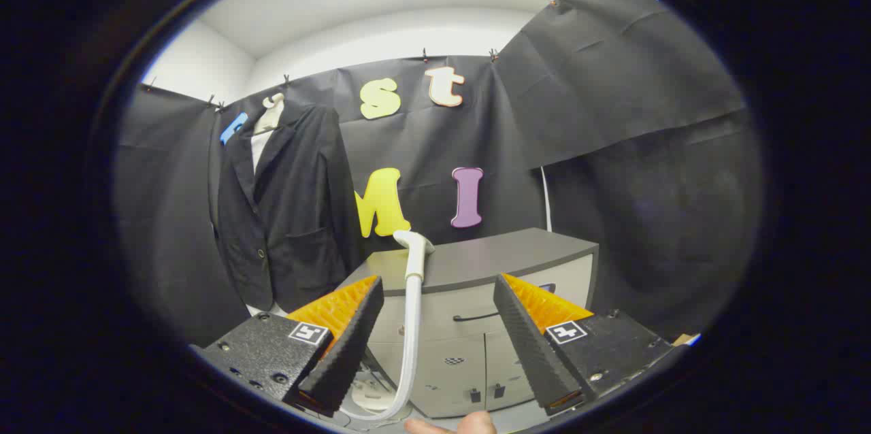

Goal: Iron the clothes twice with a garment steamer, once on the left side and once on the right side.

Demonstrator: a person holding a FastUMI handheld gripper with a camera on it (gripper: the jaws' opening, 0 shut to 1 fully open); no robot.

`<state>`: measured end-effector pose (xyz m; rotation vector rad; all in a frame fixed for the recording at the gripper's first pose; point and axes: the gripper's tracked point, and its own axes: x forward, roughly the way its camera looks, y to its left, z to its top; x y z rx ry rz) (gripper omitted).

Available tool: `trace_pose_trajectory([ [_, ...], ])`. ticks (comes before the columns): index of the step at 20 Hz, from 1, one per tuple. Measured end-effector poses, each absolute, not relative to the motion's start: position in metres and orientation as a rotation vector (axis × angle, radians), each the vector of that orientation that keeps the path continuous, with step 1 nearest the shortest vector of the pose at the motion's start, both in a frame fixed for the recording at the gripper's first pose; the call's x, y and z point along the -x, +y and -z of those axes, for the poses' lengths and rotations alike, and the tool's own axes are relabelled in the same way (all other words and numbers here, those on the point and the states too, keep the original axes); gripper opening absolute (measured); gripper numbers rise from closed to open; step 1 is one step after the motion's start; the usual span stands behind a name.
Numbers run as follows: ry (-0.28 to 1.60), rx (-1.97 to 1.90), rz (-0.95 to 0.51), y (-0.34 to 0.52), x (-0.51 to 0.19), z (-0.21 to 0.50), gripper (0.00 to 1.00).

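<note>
The gripper (435, 332) fingers were spread around the steamer (413, 264) untouched; closing off-centre risked knocking it off the worktop (490, 257).

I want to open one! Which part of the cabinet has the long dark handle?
The drawer under the cabinet top, beyond the open gripper. The two doors below carry only small dark latches.

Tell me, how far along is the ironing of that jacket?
Nothing looks done. The hand-held gripper is open, the steamer upright between its fingers but ungrasped, at the cabinet. The jacket hangs beyond, untouched. Left: grasping the steamer and both passes.
</note>
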<state>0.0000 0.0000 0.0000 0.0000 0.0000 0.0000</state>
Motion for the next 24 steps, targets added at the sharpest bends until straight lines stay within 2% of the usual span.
trace_pose_trajectory([
  [11,0.015,0.041,-0.041,0.019,-0.005,0.006,1.0],
  [24,0.016,0.081,0.056,0.034,-0.051,-0.022,1.0],
])
